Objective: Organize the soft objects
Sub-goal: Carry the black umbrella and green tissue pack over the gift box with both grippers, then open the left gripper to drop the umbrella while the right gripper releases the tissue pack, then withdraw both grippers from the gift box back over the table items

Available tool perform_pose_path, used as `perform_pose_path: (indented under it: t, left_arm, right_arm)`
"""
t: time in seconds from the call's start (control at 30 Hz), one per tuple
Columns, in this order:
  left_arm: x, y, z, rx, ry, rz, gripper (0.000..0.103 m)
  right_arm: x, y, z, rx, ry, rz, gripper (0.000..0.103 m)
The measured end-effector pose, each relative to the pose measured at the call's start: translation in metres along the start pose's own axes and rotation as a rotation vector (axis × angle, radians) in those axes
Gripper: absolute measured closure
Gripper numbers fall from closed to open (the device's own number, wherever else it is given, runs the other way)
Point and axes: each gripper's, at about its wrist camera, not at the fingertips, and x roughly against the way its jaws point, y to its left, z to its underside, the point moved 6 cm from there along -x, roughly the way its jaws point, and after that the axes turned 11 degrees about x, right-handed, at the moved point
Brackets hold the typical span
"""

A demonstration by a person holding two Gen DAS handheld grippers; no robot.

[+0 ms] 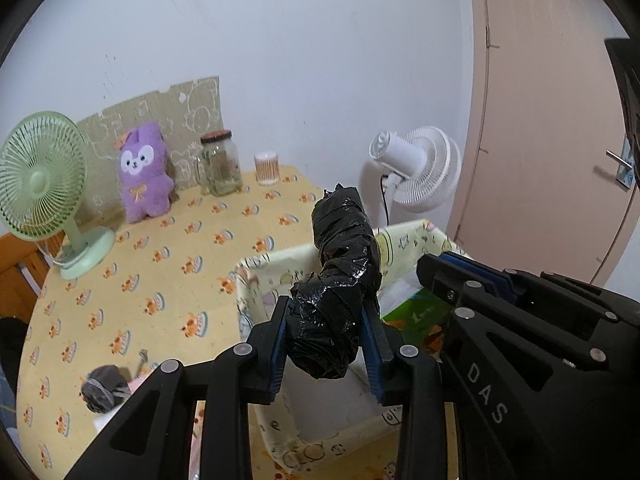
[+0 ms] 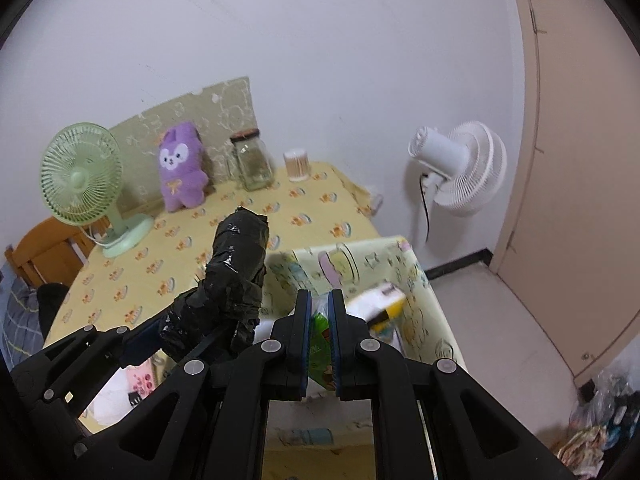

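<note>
A long bundle wrapped in crumpled black plastic (image 1: 340,276) stands up between the pads of my left gripper (image 1: 327,312), which is shut on its lower end. It hangs over the near rim of a cartoon-print fabric box (image 1: 276,258) at the table's corner. In the right wrist view the same black bundle (image 2: 236,264) rises to the left of my right gripper (image 2: 320,300), which is shut with nothing in it, above the box (image 2: 360,252). A green packet (image 2: 320,320) lies inside the box. A purple plush rabbit (image 1: 144,172) sits at the back of the table.
On the yellow tablecloth (image 1: 160,248) stand a green desk fan (image 1: 38,180), a glass jar (image 1: 218,164) and a tub of cotton swabs (image 1: 267,168). A grey wrapped lump (image 1: 102,388) lies near the front edge. A white fan (image 1: 420,168) and a door (image 1: 540,120) are to the right.
</note>
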Motion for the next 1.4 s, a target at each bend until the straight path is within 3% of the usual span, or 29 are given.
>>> perform_pose_path:
  t: [0.27,0.4,0.67,0.8,0.87,0.97,1.23,1.4]
  left_arm:
    - [-0.011,0.0,0.015,0.007,0.062,-0.026,0.059]
    - [-0.009,0.001,0.019,0.005,0.062,-0.036,0.038]
    - [-0.003,-0.006,0.025,-0.038,0.054,-0.047,0.025]
    - [0.004,-0.007,0.024,-0.039,0.037,-0.071,0.019]
    - [0.008,-0.005,0.023,-0.03,0.033,-0.062,0.016]
    - [0.014,-0.004,0.022,-0.027,0.023,-0.057,0.014]
    - [0.033,0.004,0.02,-0.008,-0.01,-0.057,0.008]
    - [0.045,0.01,0.018,-0.003,-0.036,-0.07,0.006]
  right_arm:
    - [-0.007,-0.004,0.018,-0.02,0.051,-0.008,0.09]
    - [-0.009,-0.003,0.023,-0.016,0.064,-0.013,0.09]
    - [-0.006,0.0,0.028,-0.009,0.075,-0.024,0.089]
    - [0.0,-0.001,0.027,-0.013,0.055,-0.008,0.053]
    - [0.004,-0.001,0.026,-0.018,0.038,-0.016,0.042]
    - [0.009,0.003,0.025,-0.014,0.029,-0.025,0.041]
    - [0.03,0.015,0.019,0.007,-0.024,-0.008,0.008]
    - [0.041,0.021,0.017,-0.012,-0.047,0.001,0.004]
